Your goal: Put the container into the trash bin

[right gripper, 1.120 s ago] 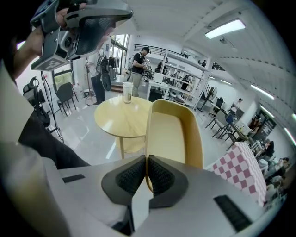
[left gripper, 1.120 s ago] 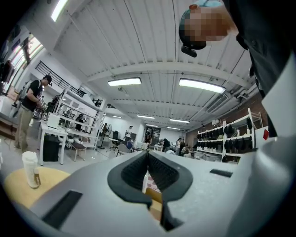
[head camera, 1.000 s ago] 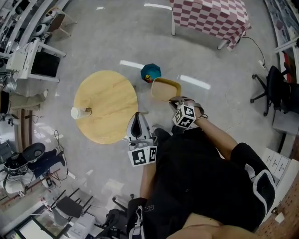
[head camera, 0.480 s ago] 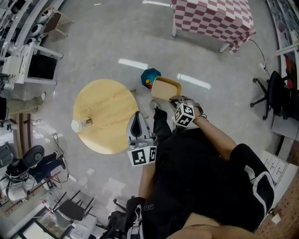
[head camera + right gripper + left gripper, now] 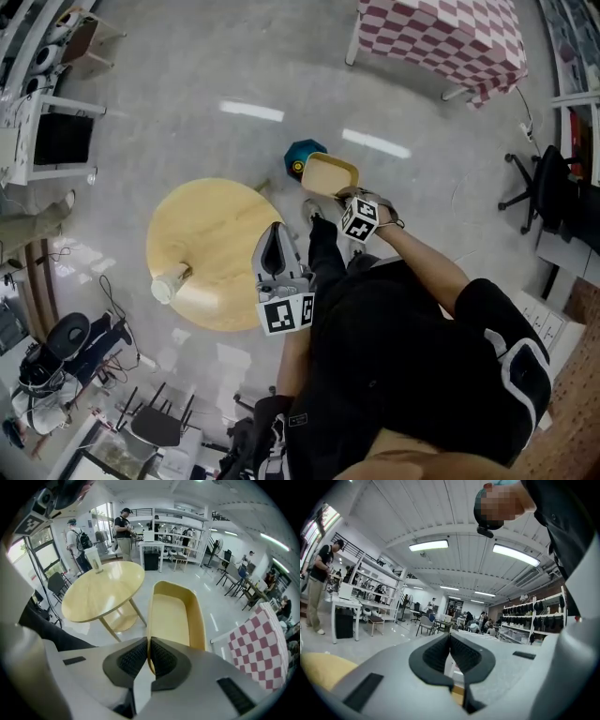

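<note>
The container point(image 5: 330, 174) is a shallow tan oblong tray. My right gripper point(image 5: 343, 196) is shut on its near rim and holds it out above the floor. In the right gripper view the container point(image 5: 177, 613) stretches away from the jaws of my right gripper point(image 5: 149, 641), whose pads pinch its left wall. The teal trash bin point(image 5: 301, 153) stands on the floor just beyond the container, and its right side is hidden behind it. My left gripper point(image 5: 274, 234) hangs over the round table's edge, shut with nothing in it; its pads point(image 5: 461, 652) meet.
A round wooden table point(image 5: 208, 246) with a paper cup point(image 5: 170, 284) on it stands left of the bin. A table with a checked cloth point(image 5: 441, 36) is at the back right, an office chair point(image 5: 546, 183) at the right, desks and a monitor point(image 5: 58, 141) at the left.
Both grippers have moved forward with the person, away from the table side and toward the bin. The container now sits right beside the bin and overlaps its edge.
</note>
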